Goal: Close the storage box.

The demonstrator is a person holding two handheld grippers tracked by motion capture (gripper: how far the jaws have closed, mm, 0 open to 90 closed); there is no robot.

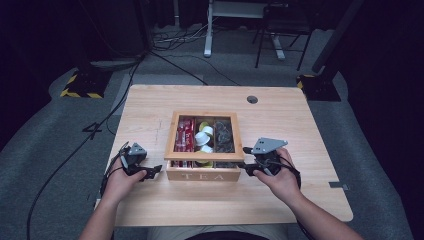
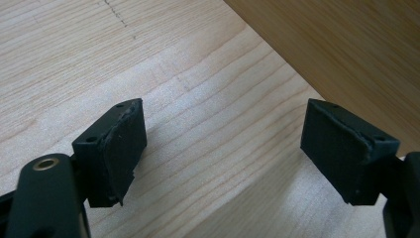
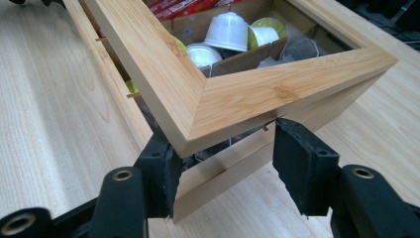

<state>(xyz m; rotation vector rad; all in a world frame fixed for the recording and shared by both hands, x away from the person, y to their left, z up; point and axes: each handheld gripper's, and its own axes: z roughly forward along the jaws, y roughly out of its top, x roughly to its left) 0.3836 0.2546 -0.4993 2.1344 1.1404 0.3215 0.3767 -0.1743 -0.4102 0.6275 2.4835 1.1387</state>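
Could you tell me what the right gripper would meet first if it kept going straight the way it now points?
The right gripper would most likely meet the near corner of the tea box, where the raised lid stands open; its open jaws already flank that corner, though contact is unclear.

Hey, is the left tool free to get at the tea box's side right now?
Probably yes. The left tool is open over bare table, with the box wall just ahead and nothing lying between them.

Bright tabletop, dim surroundings, soft shadows
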